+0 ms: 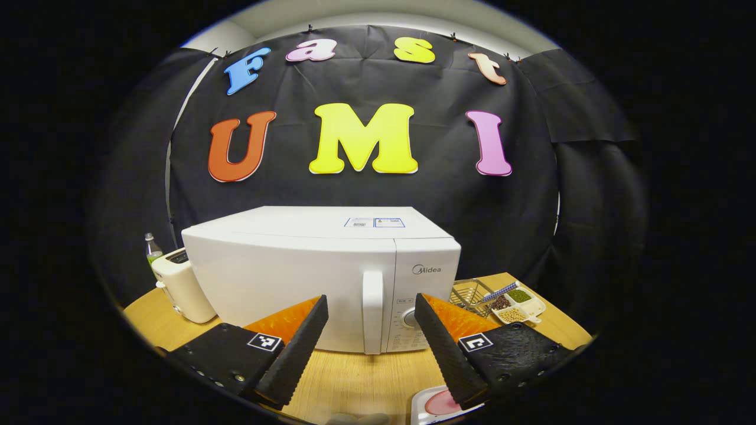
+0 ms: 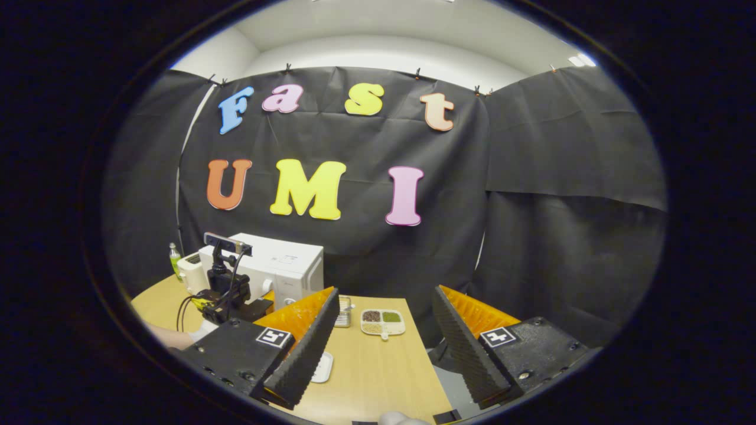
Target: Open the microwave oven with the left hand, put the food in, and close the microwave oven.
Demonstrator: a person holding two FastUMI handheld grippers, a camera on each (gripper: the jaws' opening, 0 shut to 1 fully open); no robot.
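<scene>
The round light-wood worktop (image 1: 360, 383) spans the bottom of the left gripper view. At centre frame stands the boxy white microwave oven (image 1: 322, 277), its door closed. It looks heavy and rigid, so it should stay put when the door is pulled. The tall white vertical door handle (image 1: 372, 311) sits just right of the door panel. That stiff, smooth bar is the place to take hold, hooked from the side, since smooth plastic may slip under a light pinch.

At lower left stands a cream toaster (image 1: 180, 292), with a small clear bottle (image 1: 152, 248) behind it. At lower right are a wire basket (image 1: 469, 293) and a white divided dish of beans (image 1: 517, 305).

The left claw (image 1: 369, 348) is spread wide and empty, with the handle framed between its fingers and set farther off. The food, a pink round item on a white plate (image 1: 434, 404), lies at bottom right and probably is light.

In the right gripper view, the right claw (image 2: 384, 348) is also wide and empty above the worktop's right edge.
</scene>
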